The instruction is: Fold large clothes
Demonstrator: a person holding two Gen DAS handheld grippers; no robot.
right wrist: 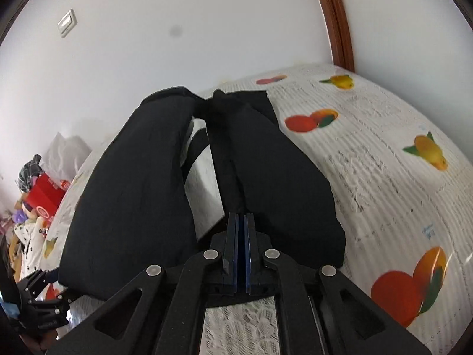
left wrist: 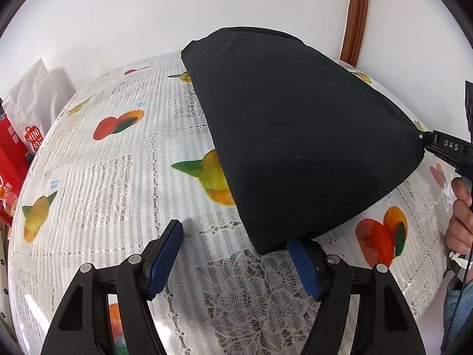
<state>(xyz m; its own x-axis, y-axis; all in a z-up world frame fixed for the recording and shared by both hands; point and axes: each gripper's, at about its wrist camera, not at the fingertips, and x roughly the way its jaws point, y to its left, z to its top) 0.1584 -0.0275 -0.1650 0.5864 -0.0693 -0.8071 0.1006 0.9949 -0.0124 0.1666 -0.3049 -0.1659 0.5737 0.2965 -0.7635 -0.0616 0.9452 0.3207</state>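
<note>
A black garment [left wrist: 295, 136] hangs lifted over the table [left wrist: 103, 183], stretched into a taut, tent-like shape above the fruit-print lace tablecloth [left wrist: 118, 159]. Its far edge rests near the far side of the table, close to the white wall [left wrist: 147, 9]; its near corner droops down just at the right finger of the left gripper [left wrist: 236, 254]. That gripper's jaws stand wide apart, the blue pads [left wrist: 165, 260] well separated, with bare tablecloth between them. The cloth corner touches or overlaps the right-hand pad; I cannot tell whether it rests on it.

At the right edge of the left wrist view, the right gripper [left wrist: 425, 142] pinches the garment's right corner and pulls the hem tight. From its own camera, the right gripper [right wrist: 241, 236] has its jaws pressed together on a bunched ridge of black fabric, with the garment [right wrist: 266, 183] falling away in two lobes either side, and a strip of white cloth showing between them.

There is plenty of open tablecloth to the left of the garment and along the near edge. To the right of it, in the right wrist view, a broad stretch of tablecloth [right wrist: 384, 162] lies bare out to the table's edge. At the far left edge stand a red bag [left wrist: 17, 148] and crumpled white paper [left wrist: 32, 94], crowding that side. A brown door frame [left wrist: 354, 14] runs up the wall at the far right.
</note>
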